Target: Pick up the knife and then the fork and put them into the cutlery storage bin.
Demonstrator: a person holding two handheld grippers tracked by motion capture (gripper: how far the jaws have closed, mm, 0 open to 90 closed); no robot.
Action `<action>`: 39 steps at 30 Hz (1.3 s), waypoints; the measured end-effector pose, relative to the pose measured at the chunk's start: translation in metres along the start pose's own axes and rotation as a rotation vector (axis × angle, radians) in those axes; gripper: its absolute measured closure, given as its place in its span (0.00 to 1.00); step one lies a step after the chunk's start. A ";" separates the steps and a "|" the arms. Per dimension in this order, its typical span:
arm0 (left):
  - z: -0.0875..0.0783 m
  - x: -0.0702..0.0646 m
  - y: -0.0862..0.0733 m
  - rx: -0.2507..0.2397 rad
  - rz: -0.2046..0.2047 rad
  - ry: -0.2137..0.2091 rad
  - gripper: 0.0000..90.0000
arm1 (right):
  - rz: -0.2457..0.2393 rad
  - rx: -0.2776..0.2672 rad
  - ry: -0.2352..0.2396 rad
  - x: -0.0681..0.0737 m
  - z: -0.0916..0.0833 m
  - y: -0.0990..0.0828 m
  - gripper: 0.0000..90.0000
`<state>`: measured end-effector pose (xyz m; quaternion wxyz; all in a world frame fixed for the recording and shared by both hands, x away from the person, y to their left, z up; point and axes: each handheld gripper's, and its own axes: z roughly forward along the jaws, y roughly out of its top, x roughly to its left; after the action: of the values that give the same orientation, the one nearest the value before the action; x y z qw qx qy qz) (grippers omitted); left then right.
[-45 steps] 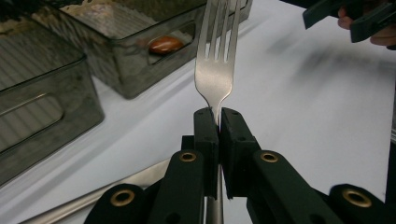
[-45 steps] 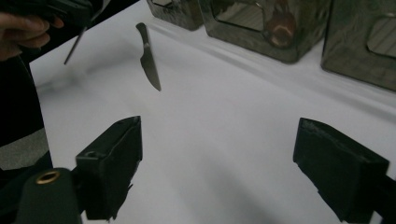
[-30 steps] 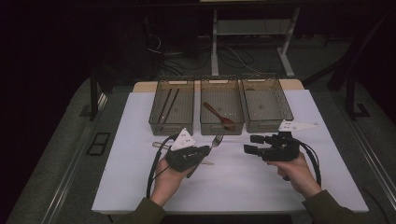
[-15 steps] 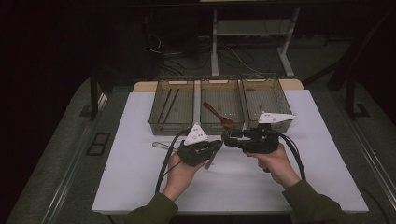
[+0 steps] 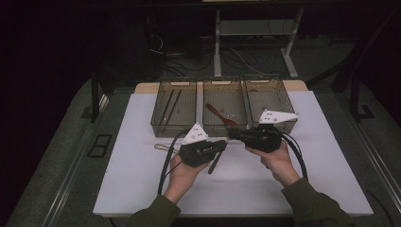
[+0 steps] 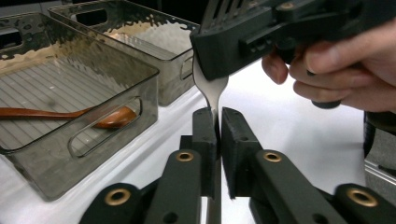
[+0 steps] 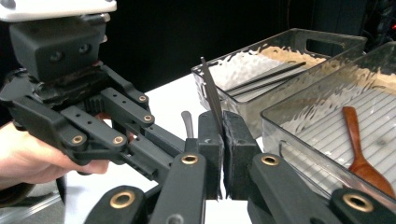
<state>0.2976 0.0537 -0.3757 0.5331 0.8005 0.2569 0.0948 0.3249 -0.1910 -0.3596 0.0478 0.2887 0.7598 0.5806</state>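
left tongs (image 6: 218, 135) grip fork (image 6: 211, 88) | right tongs (image 7: 222, 140) just closed on it

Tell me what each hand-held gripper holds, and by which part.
Both clamp one fork: the left hand-held gripper on its neck, the right hand-held gripper on its tines.

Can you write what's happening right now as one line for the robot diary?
step: fork handover | left gripper: shut on silver metal fork | right gripper: just closed on fork | wooden spoon: in middle clear plastic bin

High overhead view plus two close gripper views, sharing the middle tray (image 5: 226, 113).
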 end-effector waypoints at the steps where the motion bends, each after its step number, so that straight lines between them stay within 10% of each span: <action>1: 0.000 0.000 -0.001 0.004 0.007 -0.005 0.84 | -0.007 0.003 -0.018 -0.001 -0.002 0.000 0.96; 12: -0.017 0.012 -0.025 0.044 0.054 0.000 0.55 | 0.021 0.014 -0.091 -0.027 -0.026 -0.002 0.96; 39: -0.077 0.035 -0.084 0.059 -0.041 0.086 0.08 | 0.069 -0.069 -0.288 -0.098 -0.103 0.061 0.96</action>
<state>0.2683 0.1590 -0.4242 0.4996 0.8056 0.2987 0.1106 0.3880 -0.3176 -0.2967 0.1464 0.3933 0.7142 0.5602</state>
